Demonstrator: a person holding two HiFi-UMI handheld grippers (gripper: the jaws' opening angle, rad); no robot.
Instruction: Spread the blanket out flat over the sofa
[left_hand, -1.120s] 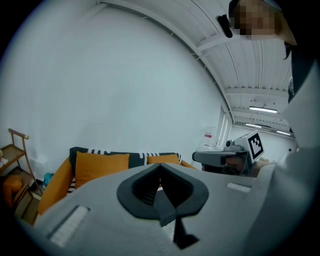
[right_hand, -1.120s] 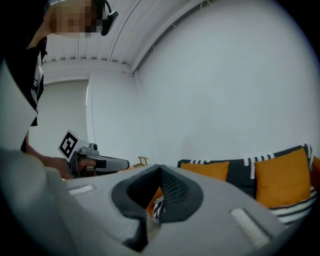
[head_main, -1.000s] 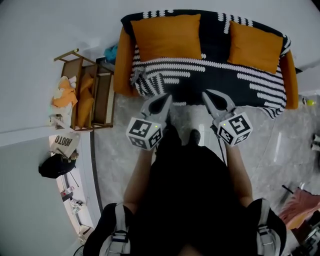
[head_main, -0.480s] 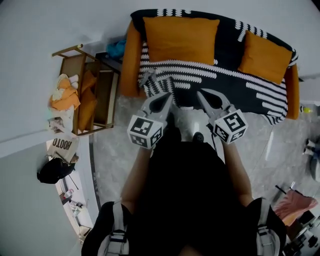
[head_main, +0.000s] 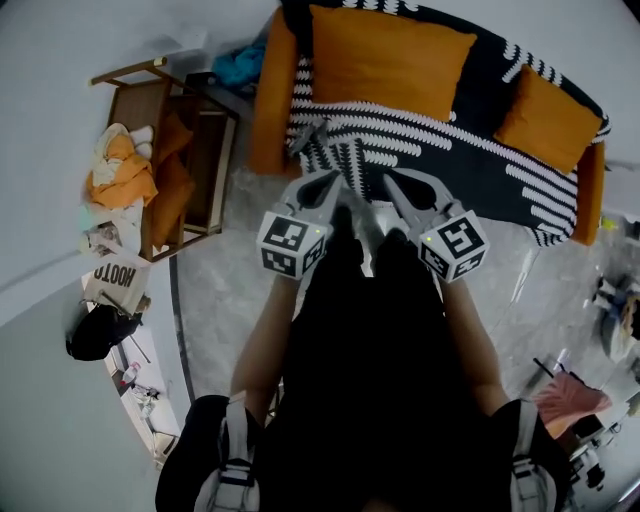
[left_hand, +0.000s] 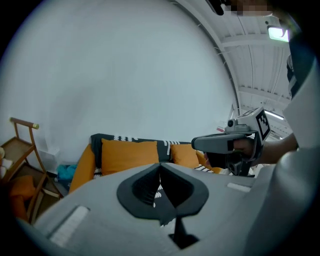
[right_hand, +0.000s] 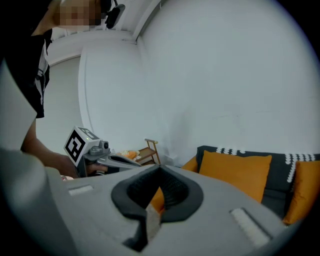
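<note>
**Two shut grippers held short of one blanket-covered sofa**

One sofa (head_main: 272, 100) with orange arms is seen at 12 o'clock in the head view. One black blanket (head_main: 450, 150) with white broken stripes is draped over its back and seat, and its lower edge hangs down the sofa's front. Two orange cushions are counted on top of the blanket, a larger one (head_main: 385, 62) at 12 o'clock and a smaller one (head_main: 548, 110) at 2 o'clock.

Two grippers are held side by side in front of the person, both aimed at the sofa's front edge. The left gripper (head_main: 334, 185) is seen with its jaws together and nothing between them. The right gripper (head_main: 396, 183) likewise has its jaws closed tip to tip on nothing. Neither gripper can be seen to touch the blanket. One marker cube is carried on each, two in all.

One wooden rack (head_main: 190, 150) stands at 10 o'clock, just beside the sofa's arm, with orange and pale cloths piled on it. One printed bag (head_main: 118, 280) and one black bag (head_main: 98, 332) lie at 9 o'clock on the pale floor (head_main: 215, 290).
</note>
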